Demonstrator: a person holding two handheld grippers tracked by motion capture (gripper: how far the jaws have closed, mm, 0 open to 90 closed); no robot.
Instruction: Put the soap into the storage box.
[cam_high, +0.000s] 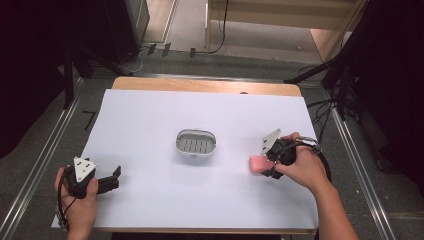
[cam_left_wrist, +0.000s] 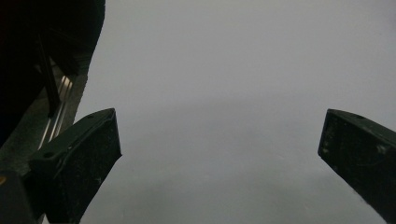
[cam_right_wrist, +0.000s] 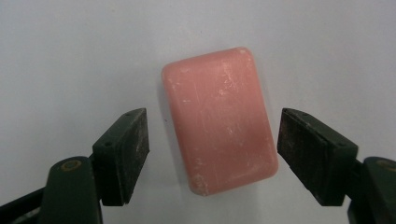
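A pink bar of soap (cam_right_wrist: 219, 121) lies flat on the white sheet, also seen at the right as the soap (cam_high: 258, 164). My right gripper (cam_right_wrist: 212, 144) is open around it, one jaw on each long side with a small gap to each. In the high view the right gripper (cam_high: 270, 161) points left at the soap. A grey soap dish (cam_high: 196, 143) with a ribbed floor sits mid-table, empty. My left gripper (cam_high: 114, 179) rests at the front left, open, with nothing between the jaws; its own view shows the left gripper (cam_left_wrist: 219, 140) over bare white sheet.
The white sheet (cam_high: 150, 120) covers most of the wooden table (cam_high: 205, 85). Metal rails (cam_high: 42, 165) run along both sides. Dark stands and cables (cam_high: 340, 75) crowd the far right beyond the table.
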